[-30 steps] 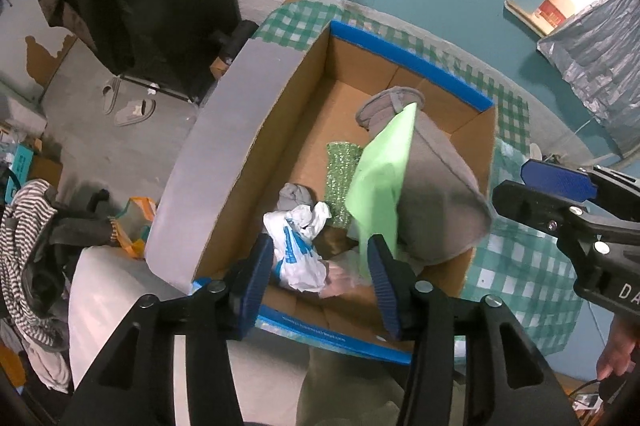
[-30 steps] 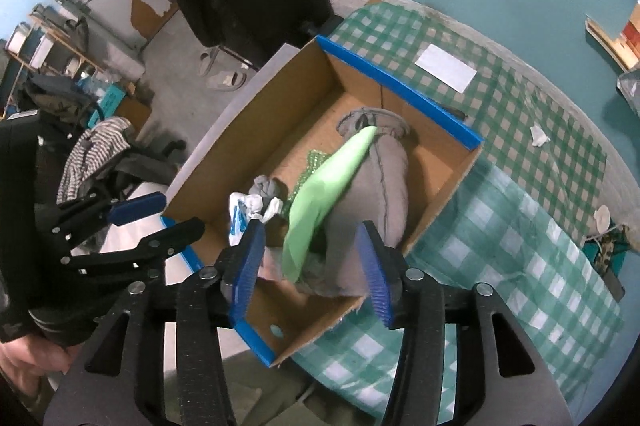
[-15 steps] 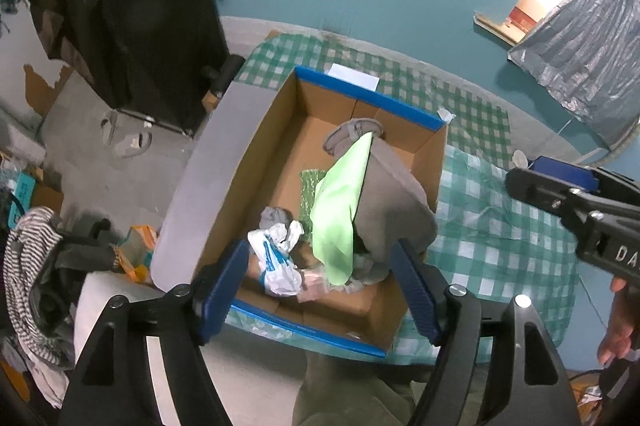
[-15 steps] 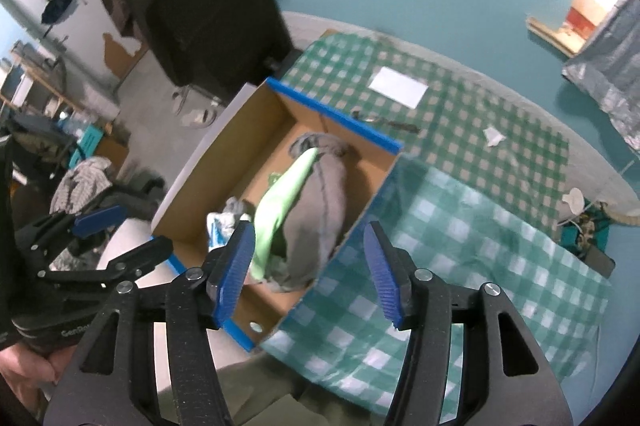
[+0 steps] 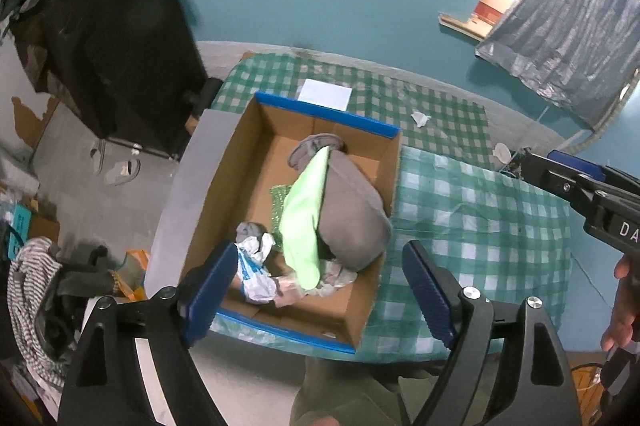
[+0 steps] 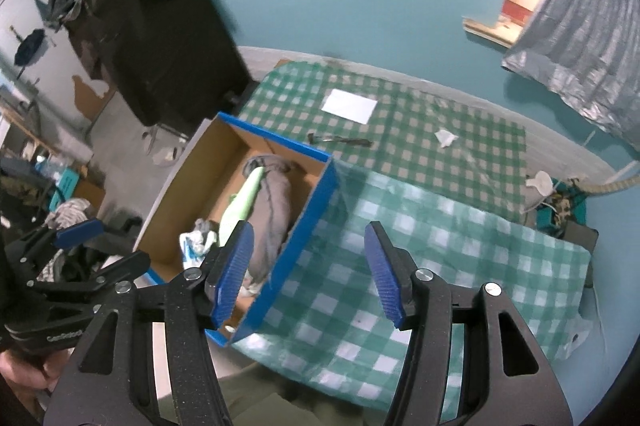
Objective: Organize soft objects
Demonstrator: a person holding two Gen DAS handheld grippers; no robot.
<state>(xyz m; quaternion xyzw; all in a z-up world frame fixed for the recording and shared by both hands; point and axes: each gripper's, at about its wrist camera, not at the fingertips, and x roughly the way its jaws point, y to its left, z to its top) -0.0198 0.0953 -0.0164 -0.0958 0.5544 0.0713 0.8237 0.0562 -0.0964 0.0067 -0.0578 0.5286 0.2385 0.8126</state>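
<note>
clearing both tools upward is judged the step in hand; lift straight, keeping the blue pads off the open cardboard box with blue-taped rim [image 5: 256,162] on the green checked tablecloth [image 5: 472,210]. inside it lie the lime-green cloth [image 5: 302,222], the grey fabric bundle [image 5: 352,214] and the crumpled white-and-blue plastic bag [image 5: 254,268]. the left gripper [image 5: 320,290] is opening wide with nothing between its jaws. the right gripper [image 6: 308,276] stands partly spread, holding and touching nothing.
</note>
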